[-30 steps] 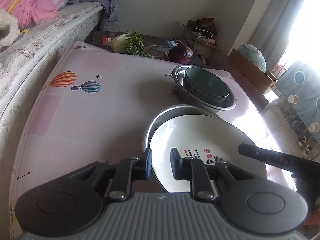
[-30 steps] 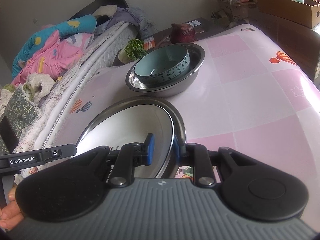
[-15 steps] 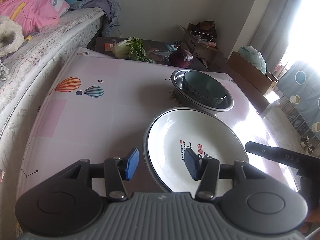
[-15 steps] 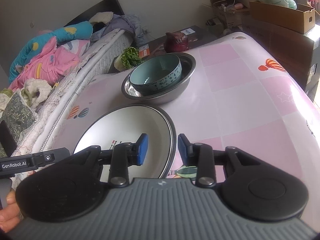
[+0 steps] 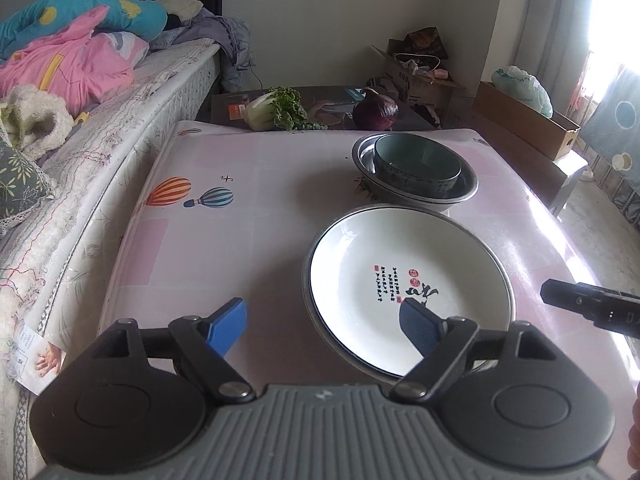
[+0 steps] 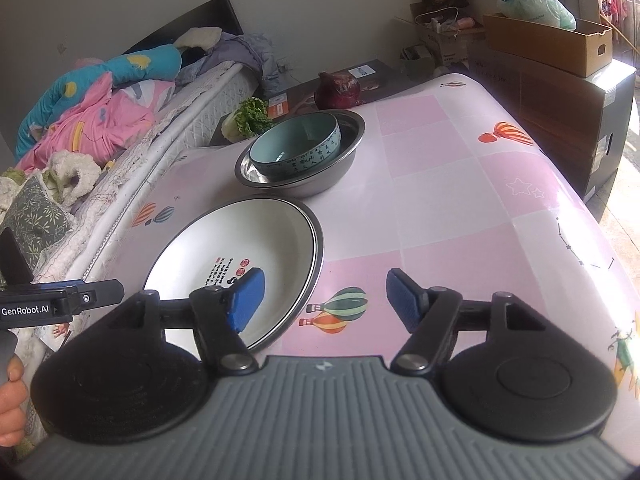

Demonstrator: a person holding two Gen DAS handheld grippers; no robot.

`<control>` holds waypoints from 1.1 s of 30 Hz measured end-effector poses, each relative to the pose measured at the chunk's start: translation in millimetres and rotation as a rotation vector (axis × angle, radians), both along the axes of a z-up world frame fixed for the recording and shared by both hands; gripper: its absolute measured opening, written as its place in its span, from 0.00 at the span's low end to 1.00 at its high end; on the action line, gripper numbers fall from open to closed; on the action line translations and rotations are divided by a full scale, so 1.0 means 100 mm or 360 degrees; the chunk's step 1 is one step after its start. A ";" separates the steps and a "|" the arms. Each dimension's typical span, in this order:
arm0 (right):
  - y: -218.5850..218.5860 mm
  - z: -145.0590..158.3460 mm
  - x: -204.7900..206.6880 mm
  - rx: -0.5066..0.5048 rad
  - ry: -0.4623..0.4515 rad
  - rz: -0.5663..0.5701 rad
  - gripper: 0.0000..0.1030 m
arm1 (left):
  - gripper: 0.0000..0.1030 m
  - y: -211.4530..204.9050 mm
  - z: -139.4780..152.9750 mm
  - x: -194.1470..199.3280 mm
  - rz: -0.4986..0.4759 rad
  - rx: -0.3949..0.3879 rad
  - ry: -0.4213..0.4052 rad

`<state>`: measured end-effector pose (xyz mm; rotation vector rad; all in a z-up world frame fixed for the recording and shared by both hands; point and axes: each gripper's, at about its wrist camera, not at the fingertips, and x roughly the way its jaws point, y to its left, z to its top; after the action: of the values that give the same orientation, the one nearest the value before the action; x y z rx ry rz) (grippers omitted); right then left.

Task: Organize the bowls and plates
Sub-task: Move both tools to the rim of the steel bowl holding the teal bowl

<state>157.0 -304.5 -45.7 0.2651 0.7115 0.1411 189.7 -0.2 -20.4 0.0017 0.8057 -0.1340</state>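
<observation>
A white plate [image 5: 408,276] with red and black characters lies nested in a steel plate whose rim [image 5: 310,312] shows around it, on the pink table. It also shows in the right wrist view [image 6: 236,256]. Behind it a teal bowl [image 5: 416,162] sits inside a steel bowl [image 5: 466,192], also in the right wrist view, teal bowl [image 6: 296,144] and steel bowl [image 6: 344,160]. My left gripper [image 5: 324,326] is open and empty over the plates' near left rim. My right gripper [image 6: 322,296] is open and empty, straddling the plates' right rim.
A bed with pink and blue bedding [image 5: 80,60] runs along the table's left side. A cabbage [image 5: 276,110] and a purple cabbage [image 5: 376,110] lie on a low stand behind the table. Cardboard boxes [image 6: 552,40] stand at the right.
Both grippers have let go of the white plate, opened wide and drawn back. The white plate now rests flat inside the steel plate.
</observation>
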 end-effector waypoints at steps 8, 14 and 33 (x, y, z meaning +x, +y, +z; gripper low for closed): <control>-0.01 0.23 -0.24 -0.0170 -0.0111 0.0000 0.98 | 0.88 -0.09 0.12 -0.12 0.0001 0.0090 -0.0053; 0.02 0.40 -0.38 -0.0362 -0.0190 -0.0020 0.99 | 0.88 -0.09 0.13 -0.15 -0.0047 0.0069 -0.0036; 0.09 0.63 -0.44 -0.0762 -0.0379 0.0006 0.99 | 1.00 -0.05 0.22 -0.12 -0.0095 0.0055 -0.0133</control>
<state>112.7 -295.4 17.2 -0.2091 0.4903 0.0026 177.3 -5.4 2.0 0.0636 0.7248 -0.1751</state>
